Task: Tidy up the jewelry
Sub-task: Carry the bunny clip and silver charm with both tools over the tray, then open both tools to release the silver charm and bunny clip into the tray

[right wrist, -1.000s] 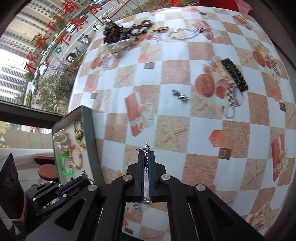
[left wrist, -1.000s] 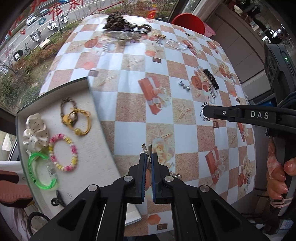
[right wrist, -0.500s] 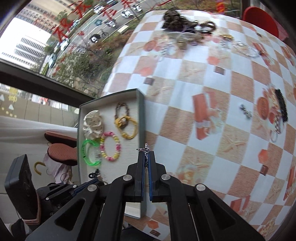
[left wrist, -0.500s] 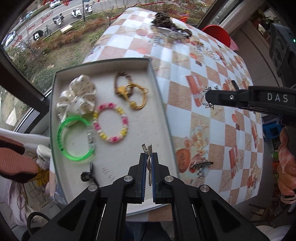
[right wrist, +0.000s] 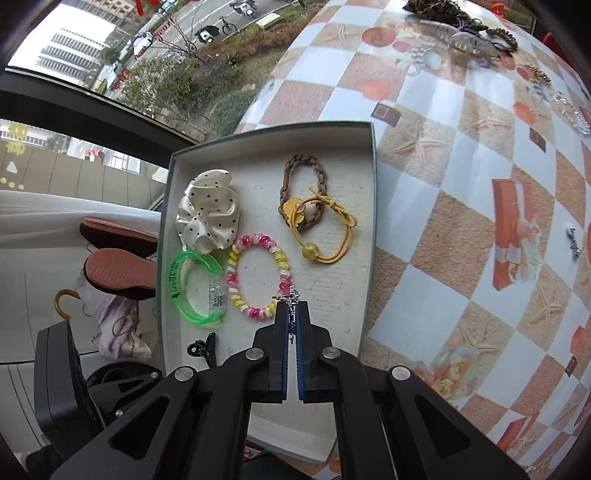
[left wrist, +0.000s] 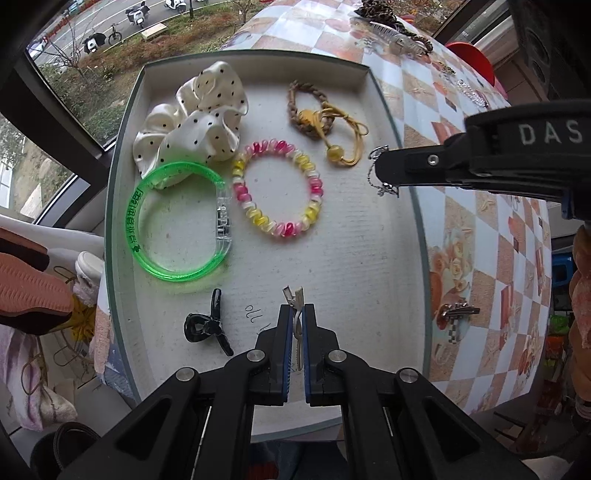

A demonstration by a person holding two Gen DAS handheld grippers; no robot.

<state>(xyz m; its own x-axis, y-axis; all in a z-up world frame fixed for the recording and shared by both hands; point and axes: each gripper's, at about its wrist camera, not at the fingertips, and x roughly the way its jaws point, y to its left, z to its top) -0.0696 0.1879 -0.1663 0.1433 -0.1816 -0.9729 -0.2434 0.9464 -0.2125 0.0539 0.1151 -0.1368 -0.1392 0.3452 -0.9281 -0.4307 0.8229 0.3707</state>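
Observation:
The grey-green tray [left wrist: 123, 206] [right wrist: 371, 221] with a white lining lies below both grippers. My left gripper [left wrist: 295, 314] is shut on a silver metal hair clip [left wrist: 294, 297] above the tray's near part. My right gripper [right wrist: 292, 314] is shut on a small silver chain piece [right wrist: 290, 295], hanging over the tray's right side [left wrist: 382, 173]. In the tray lie a dotted white scrunchie [left wrist: 199, 118], a green bangle [left wrist: 147, 225], a pink and yellow bead bracelet [left wrist: 277, 188], a brown braided tie with a yellow cord [left wrist: 325, 118] and a small black clip [left wrist: 207, 325].
The checked tablecloth [right wrist: 461, 184] stretches to the right of the tray. More jewelry is piled at its far end [right wrist: 454, 26]. A checked hair clip [left wrist: 456, 314] and a silver charm [right wrist: 574, 243] lie loose on the cloth. Shoes [right wrist: 118, 266] sit beyond the tray's left edge.
Both grippers have swung left from over the tablecloth to above the tray and come lower. Each stays shut on its piece.

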